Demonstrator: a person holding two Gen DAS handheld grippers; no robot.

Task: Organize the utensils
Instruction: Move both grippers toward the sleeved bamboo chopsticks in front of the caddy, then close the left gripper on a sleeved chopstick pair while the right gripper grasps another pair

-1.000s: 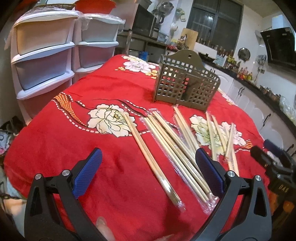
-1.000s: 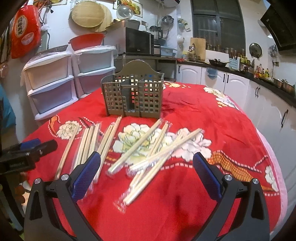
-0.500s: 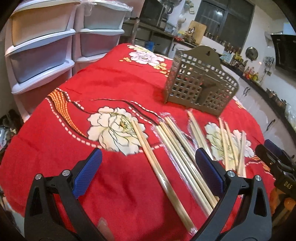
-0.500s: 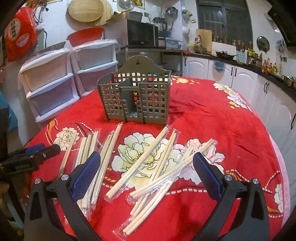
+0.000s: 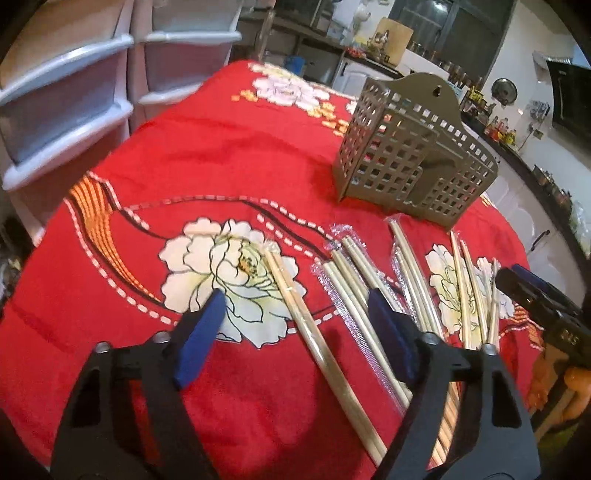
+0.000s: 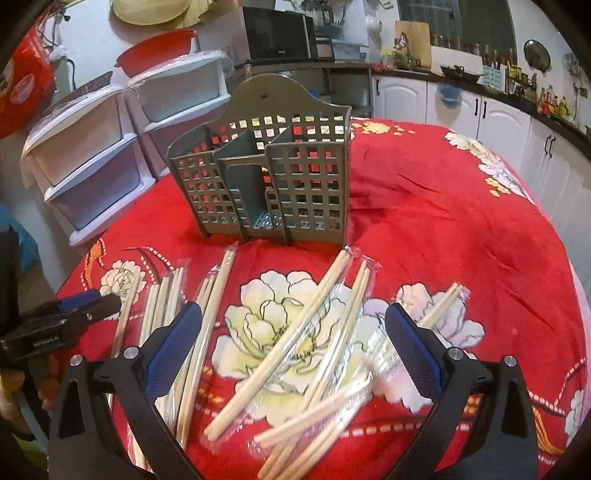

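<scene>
Red cloth (image 6: pixel 424 206) | one holder (image 6: pixel 266 184) | left tool (image 5: pixel 295 332) narrowing, empty | right tool (image 6: pixel 291 347) narrowing, empty

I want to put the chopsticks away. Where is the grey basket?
In the right wrist view the grey basket stands upright on the red tablecloth, just beyond the wrapped chopsticks, with the plastic drawers behind it to the left.

Home kitchen — microwave (image 6: pixel 280 33), white cabinets (image 6: pixel 461 110), spice-lined counter (image 6: pixel 517 92)

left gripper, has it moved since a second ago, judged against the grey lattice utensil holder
Yes. The left gripper has advanced toward the grey lattice utensil holder, which looms larger; its fingers have just been closing, astride a wrapped chopstick pair.
</scene>
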